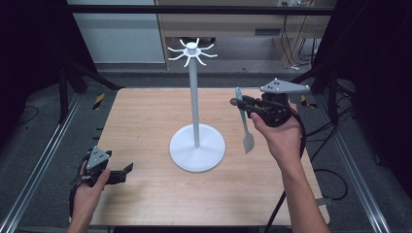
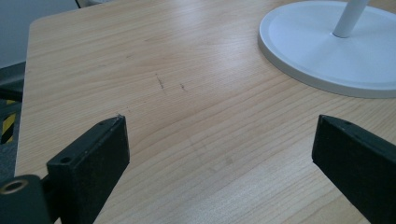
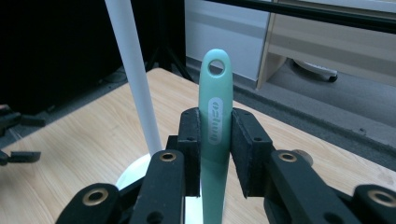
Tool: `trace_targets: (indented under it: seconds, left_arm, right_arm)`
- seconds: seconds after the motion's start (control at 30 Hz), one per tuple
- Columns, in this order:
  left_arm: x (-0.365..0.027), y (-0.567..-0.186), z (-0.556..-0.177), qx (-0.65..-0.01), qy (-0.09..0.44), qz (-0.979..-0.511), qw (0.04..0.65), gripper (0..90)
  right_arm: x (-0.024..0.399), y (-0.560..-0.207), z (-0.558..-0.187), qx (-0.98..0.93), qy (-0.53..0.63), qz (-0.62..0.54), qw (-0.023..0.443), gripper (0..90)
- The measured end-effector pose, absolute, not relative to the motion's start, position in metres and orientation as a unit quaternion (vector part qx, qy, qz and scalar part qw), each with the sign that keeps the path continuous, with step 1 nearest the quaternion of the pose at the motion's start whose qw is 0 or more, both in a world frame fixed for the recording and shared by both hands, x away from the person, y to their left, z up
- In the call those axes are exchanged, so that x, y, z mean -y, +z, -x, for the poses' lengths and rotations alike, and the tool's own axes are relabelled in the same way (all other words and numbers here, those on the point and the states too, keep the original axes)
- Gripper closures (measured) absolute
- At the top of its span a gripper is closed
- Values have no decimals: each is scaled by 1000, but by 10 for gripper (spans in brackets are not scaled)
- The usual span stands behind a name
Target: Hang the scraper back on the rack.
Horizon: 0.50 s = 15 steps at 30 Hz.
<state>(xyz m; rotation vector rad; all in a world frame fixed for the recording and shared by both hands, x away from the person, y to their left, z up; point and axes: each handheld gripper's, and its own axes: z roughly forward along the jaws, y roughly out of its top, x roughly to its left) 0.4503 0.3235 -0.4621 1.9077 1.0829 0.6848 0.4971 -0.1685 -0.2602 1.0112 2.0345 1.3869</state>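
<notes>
- Right gripper [image 1: 241, 103], above the bench's right half, clear of the surface: fingers [image 3: 191, 140] narrow, clamped on the handle of a mint-green spatula [image 1: 244, 127].
- Spatula, high view: hanging upright from the grip, handle end with eyelet above the fingers, pale blade lowest, off the bench [image 1: 145, 121], just right of the stand's base.
- Spatula [image 3: 215, 116], right gripper view: handle pressed from both sides by the black pads, eyelet end projecting past the fingertips, lettering along the handle, too small to read with certainty.
- White hook stand [image 1: 195, 97], at the bench centre: round flat base, slender upright pole, crown of curved hooks at the top; pole seen just left of the spatula handle in the right gripper view.
- Left gripper [image 1: 127, 169], at the near left corner of the bench, low over the edge: fingers [image 2: 91, 154] wide apart, bare wood between them, nothing held.
- Stand base [image 2: 327, 46], left gripper view: ahead and to the right of the open fingers, well apart from both.
</notes>
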Motion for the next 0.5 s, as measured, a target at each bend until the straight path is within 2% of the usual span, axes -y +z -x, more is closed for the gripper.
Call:
trace_targets:
  seconds: [0.5]
  left_arm:
    - [-322, -461, -449, -426, 276, -759, 407, 37]
  right_arm:
    - [159, -238, -494, -718, 544, -358, 246, 743]
